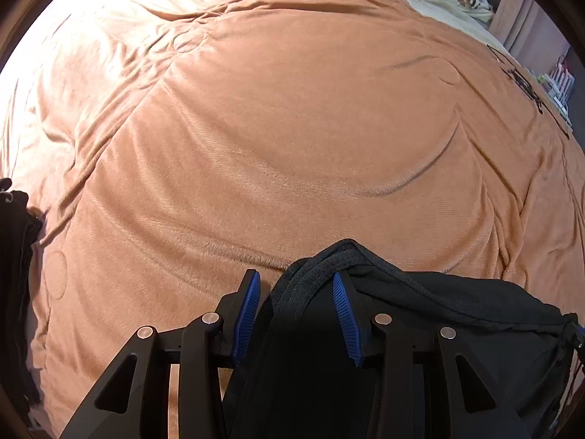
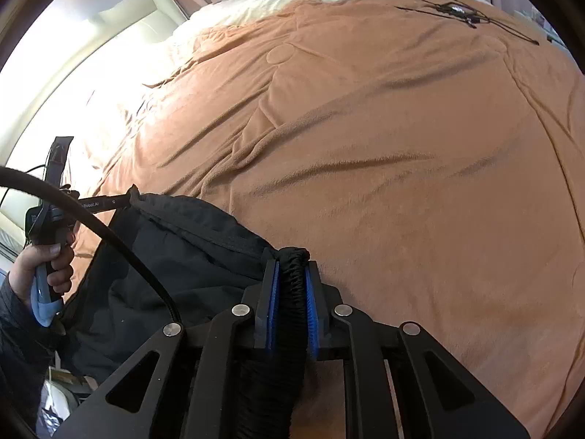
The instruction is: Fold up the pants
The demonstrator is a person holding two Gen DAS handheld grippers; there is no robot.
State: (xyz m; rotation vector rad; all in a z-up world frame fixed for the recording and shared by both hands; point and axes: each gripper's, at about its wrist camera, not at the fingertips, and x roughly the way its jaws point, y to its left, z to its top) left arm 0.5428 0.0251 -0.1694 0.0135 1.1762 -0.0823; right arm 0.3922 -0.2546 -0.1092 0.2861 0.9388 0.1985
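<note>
Pants (image 1: pixel 420 314), black, lie bunched at the near edge of the bed, on the orange blanket (image 1: pixel 292 128). I have the right gripper (image 2: pixel 290 274) pinching the gathered elastic waistband (image 2: pixel 292 292), jaws pressed together on it. The left gripper (image 1: pixel 296 285) reads differently between views: from its own camera the jaws stand spread, with a band of waist fabric lying between them and over the right-hand pad; from the right wrist view its tip sits at the far waist corner. I cannot confirm a firm hold there.

Judgement: the step in hand is spreading the garment flat. I should secure the left hold first, then draw the two grippers apart to tension the waist, lift clear, and lay the legs out toward the far side of the bed.

Risk: a dark cable (image 2: pixel 471 14) lies on the far right of the blanket; keep the cloth short of it
</note>
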